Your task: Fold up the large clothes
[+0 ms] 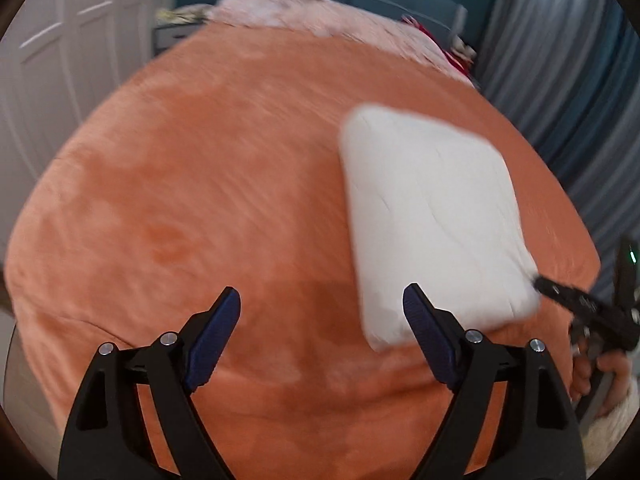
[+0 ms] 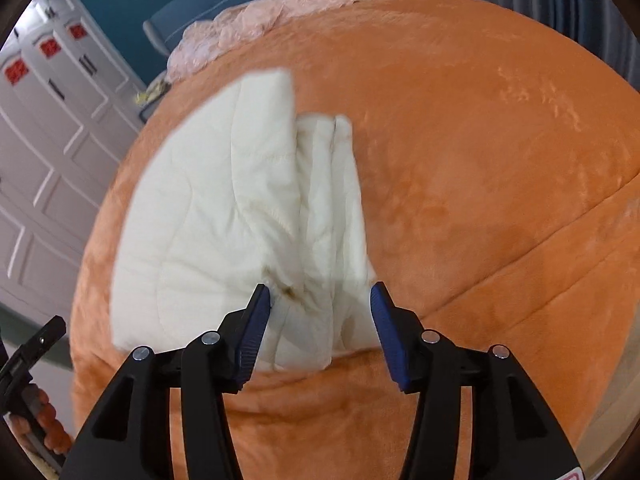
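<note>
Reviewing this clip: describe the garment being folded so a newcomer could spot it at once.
An orange plush blanket covers the whole bed. On it, near the front edge, lies a folded white quilted garment, its stacked layers facing the open right gripper. It is the only white thing on the orange; the pink lace cover lies at the bed's far end.

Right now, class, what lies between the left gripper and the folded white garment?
Only bare orange bed cover: in the left wrist view, the open left gripper hovers beside the folded white garment, nothing between them.
</note>
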Motion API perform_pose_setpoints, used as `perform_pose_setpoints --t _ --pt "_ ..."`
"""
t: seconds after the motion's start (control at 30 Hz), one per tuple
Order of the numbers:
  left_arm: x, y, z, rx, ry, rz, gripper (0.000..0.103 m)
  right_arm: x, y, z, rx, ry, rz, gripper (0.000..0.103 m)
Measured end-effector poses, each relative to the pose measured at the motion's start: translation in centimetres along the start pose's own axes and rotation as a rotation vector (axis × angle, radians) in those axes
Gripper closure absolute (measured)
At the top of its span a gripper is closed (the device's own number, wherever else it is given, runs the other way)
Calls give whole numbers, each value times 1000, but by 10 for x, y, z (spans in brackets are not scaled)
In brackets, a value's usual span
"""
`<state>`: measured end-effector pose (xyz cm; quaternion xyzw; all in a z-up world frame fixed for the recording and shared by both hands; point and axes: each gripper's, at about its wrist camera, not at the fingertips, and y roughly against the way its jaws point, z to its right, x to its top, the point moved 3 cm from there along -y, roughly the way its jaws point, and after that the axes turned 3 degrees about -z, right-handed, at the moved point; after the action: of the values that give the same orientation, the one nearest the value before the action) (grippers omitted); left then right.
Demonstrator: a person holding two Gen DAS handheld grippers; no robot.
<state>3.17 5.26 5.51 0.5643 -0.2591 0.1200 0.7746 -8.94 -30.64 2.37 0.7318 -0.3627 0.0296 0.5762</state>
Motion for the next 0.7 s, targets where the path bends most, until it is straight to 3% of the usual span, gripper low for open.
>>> perform_pose_setpoints --t 0.13,0.3,0.43,0.57,0.63,0.7 --pt "47 -6 -2 -2 42 37 22 42 18 -14 40 -16 89 51" --pt "111 -37 35 -20 42 60 22 94 9 -42 143 -73 133 42" --pt "138 -72 59 -31 44 15 22 125 -32 -51 159 -180 86 38" --pt "150 -101 77 -27 45 -34 22 134 -81 -55 108 -207 12 40" --pt "153 -110 83 -27 42 -48 22 131 -99 -55 129 -201 -23 92" --pt "151 -114 86 -30 42 -55 22 128 -93 -53 121 -175 21 96"
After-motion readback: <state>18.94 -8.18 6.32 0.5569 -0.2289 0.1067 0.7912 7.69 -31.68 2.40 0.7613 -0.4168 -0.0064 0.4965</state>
